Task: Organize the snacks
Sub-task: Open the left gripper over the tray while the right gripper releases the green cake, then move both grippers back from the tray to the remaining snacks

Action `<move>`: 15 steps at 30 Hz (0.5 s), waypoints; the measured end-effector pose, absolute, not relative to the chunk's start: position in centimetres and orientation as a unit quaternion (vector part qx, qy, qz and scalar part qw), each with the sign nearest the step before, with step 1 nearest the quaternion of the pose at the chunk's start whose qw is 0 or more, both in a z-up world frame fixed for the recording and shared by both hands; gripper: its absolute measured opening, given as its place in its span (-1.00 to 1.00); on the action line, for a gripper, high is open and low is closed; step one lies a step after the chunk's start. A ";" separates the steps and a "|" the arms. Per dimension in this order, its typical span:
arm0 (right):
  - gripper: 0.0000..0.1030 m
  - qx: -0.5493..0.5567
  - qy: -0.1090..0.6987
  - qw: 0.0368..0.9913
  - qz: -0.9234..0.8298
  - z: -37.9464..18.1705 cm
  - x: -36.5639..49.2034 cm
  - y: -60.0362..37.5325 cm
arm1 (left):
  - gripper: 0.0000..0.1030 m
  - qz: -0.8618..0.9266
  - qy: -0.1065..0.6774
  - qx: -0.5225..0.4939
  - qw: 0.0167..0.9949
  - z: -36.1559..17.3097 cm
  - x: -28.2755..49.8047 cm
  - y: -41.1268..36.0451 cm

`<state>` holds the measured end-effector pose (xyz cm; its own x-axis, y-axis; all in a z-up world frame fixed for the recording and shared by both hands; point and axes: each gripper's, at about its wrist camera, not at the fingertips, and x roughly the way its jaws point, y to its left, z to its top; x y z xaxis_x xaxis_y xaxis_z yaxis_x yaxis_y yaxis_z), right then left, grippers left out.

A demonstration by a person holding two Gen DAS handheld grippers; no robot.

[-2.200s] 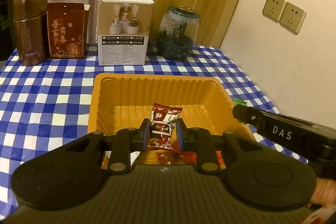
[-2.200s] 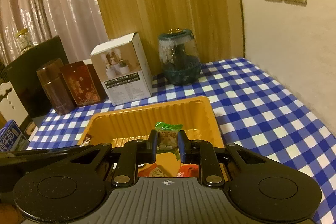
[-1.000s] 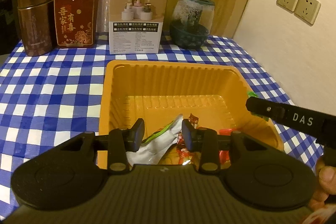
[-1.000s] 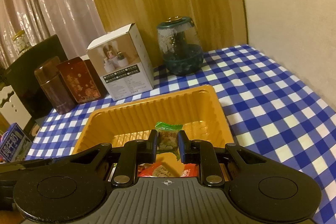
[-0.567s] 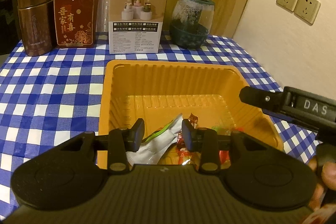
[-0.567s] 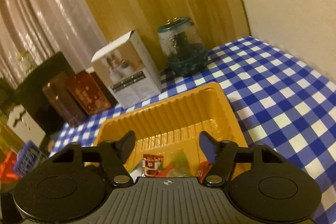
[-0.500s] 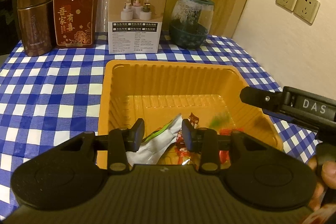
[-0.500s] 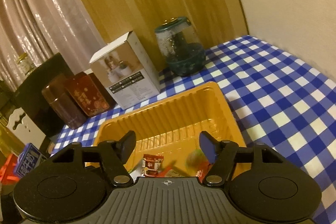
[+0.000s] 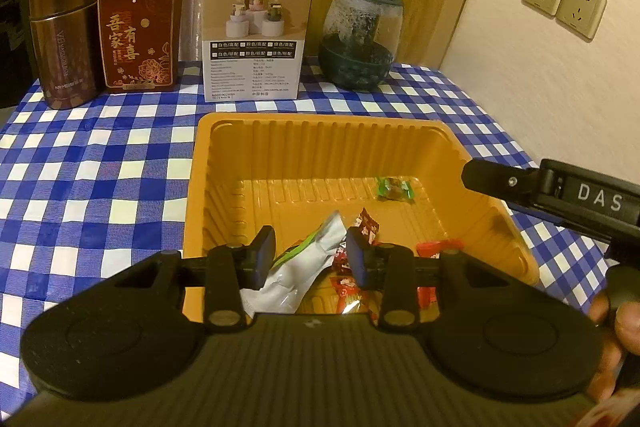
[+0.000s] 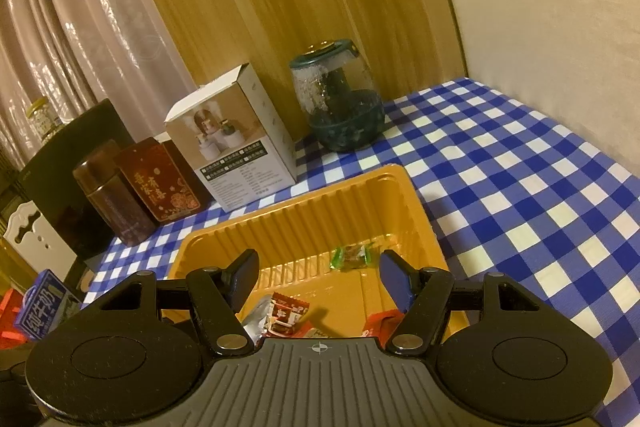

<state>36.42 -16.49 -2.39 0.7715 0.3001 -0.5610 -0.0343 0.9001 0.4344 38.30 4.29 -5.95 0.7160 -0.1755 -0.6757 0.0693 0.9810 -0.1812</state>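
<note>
Left wrist view looks down over the left gripper (image 9: 311, 251), whose jaws stand a little apart above the near end of an orange tray (image 9: 280, 131) with nothing pinched between them; a silvery white packet (image 9: 296, 279) and red-wrapped snacks (image 9: 366, 227) lie on the tray floor below and behind the pads. A green-wrapped candy (image 9: 394, 187) lies alone on the tray floor toward the far right corner, well apart from the pile at the near end. From the right edge the right gripper (image 9: 520, 183) reaches in over the tray's right rim, with part of a hand (image 9: 616, 319) just below it. Seen from its own camera, the right gripper (image 10: 316, 271) has its jaws spread wide and empty over the tray, the green candy (image 10: 352, 255) visible on the floor between and beyond the fingertips, a red-and-white snack (image 10: 288, 311) nearer. The tray sits on a blue-and-white checked tablecloth (image 9: 100, 155). Along the far edge, left to right, stand a brown tin (image 9: 64, 35), a dark red box (image 9: 138, 35), a white carton (image 9: 256, 35) and a glass jar with a green base (image 9: 360, 39). Wall sockets (image 9: 564, 1) are on the right wall
</note>
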 end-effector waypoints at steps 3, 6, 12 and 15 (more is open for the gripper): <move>0.30 0.202 0.326 0.919 0.089 -2.3 36.4 -16.5 | -0.33 -0.066 0.371 -0.072 0.924 -5.9 38.3 4.3; 0.30 0.199 0.325 0.920 0.089 -2.3 36.4 -16.6 | -0.33 -0.067 0.371 -0.070 0.924 -5.9 38.2 4.3; 0.30 0.194 0.323 0.922 0.088 -2.2 36.3 -16.6 | -0.33 -0.065 0.370 -0.065 0.924 -5.7 37.9 4.3; 0.30 0.186 0.322 0.924 0.086 -2.3 36.0 -16.6 | -0.30 -0.061 0.367 -0.060 0.926 -5.4 37.5 4.3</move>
<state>35.99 -16.61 -2.29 0.7774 0.2788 -0.5639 -0.0388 0.9160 0.3993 37.53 4.26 -5.44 0.7225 -0.1570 -0.6732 0.0684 0.9853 -0.1564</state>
